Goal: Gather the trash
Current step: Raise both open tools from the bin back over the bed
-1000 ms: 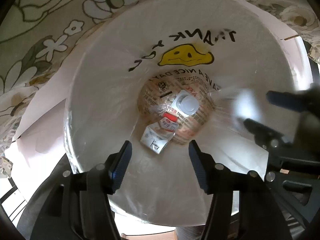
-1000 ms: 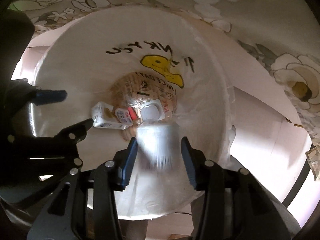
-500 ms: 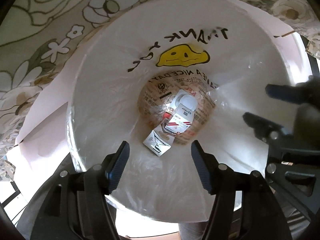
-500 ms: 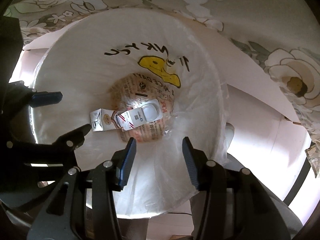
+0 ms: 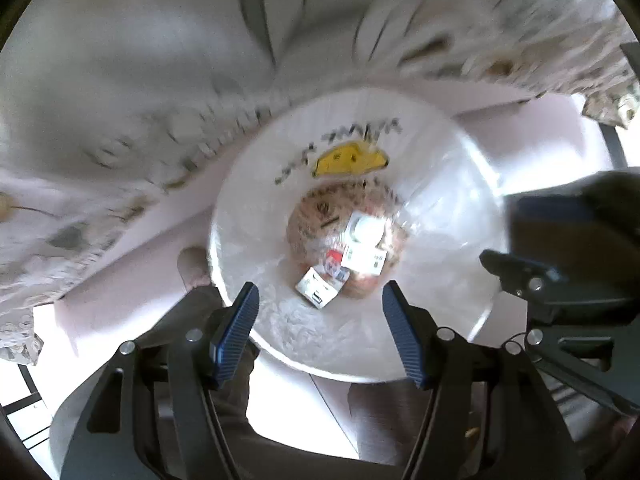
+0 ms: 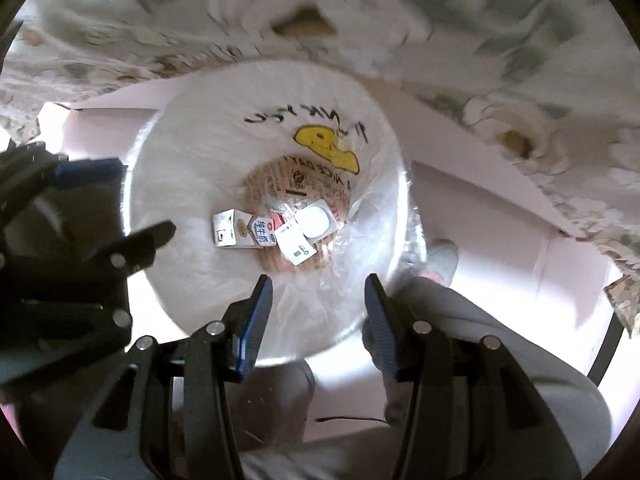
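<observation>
**Two cartons down, both hands coming away**

A second small carton now lies at the bottom of the lined trash bin, touching the milk carton and a round white lid that were there a moment ago. Above them the right gripper hangs with narrow, empty jaws, and the left gripper stands wider, also empty. Both have lifted clear of the rim, so I'd say this drop is done and more trash comes next
</observation>
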Motion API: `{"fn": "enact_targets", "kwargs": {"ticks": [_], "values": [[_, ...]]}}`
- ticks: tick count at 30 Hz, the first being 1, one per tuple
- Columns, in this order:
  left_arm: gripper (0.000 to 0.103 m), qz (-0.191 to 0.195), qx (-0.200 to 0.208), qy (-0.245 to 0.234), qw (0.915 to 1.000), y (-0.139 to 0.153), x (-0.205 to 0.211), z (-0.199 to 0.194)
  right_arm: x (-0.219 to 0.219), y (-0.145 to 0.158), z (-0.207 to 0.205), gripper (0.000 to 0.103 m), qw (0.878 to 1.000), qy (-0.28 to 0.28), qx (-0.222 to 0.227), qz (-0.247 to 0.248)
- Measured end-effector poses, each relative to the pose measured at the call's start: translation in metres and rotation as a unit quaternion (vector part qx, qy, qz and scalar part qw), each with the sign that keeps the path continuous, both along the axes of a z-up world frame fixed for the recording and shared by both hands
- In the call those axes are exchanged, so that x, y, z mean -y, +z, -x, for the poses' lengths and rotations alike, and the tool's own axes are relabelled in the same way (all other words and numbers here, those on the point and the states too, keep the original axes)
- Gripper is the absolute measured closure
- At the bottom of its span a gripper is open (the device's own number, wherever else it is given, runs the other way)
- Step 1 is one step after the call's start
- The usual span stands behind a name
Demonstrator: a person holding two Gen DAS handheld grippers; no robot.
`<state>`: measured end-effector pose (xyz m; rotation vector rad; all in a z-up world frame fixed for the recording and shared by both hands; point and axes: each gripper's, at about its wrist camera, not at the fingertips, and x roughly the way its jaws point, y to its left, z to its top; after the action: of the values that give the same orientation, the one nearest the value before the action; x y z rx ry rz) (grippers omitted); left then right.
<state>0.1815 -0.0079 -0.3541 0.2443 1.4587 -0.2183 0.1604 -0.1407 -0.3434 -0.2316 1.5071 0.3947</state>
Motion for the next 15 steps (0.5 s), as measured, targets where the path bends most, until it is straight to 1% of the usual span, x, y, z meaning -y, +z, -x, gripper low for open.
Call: {"fn": "enact_targets", "kwargs": {"ticks": [2, 4, 7, 9, 12, 13, 14, 15], "values": [[0.033, 0.012, 0.011, -0.006, 0.9998, 0.023, 0.001, 0.003, 0.005, 0.026, 0.003, 0.054, 1.000, -0.002, 0.020, -0.012], [0.030, 0.015, 0.027, -0.007, 0.9995, 0.044, 0.002, 0.005, 0.012, 0.050, 0.004, 0.054, 0.999, -0.005, 0.038, -0.026], [0.029, 0.016, 0.058, -0.014, 0.9981, 0.078, 0.005, 0.007, 0.020, 0.094, 0.005, 0.054, 0.996, -0.009, 0.071, -0.045], [0.029, 0.023, 0.085, -0.016, 0.9960, 0.108, 0.004, 0.005, 0.027, 0.129, 0.004, 0.054, 0.993, -0.007, 0.105, -0.054], [0.029, 0.031, 0.118, -0.009, 0.9925, 0.148, 0.001, -0.002, 0.040, 0.171, 0.000, 0.054, 0.987, -0.011, 0.150, -0.059], [0.029, 0.039, 0.133, -0.004, 0.9904, 0.167, -0.002, -0.007, 0.046, 0.186, -0.001, 0.054, 0.985, -0.014, 0.163, -0.063], [0.029, 0.043, 0.141, -0.002, 0.9891, 0.179, -0.003, -0.009, 0.050, 0.198, -0.003, 0.054, 0.982, -0.017, 0.173, -0.066], [0.029, 0.051, 0.152, 0.002, 0.9872, 0.195, -0.006, -0.013, 0.056, 0.218, -0.005, 0.054, 0.979, -0.019, 0.191, -0.069]]}}
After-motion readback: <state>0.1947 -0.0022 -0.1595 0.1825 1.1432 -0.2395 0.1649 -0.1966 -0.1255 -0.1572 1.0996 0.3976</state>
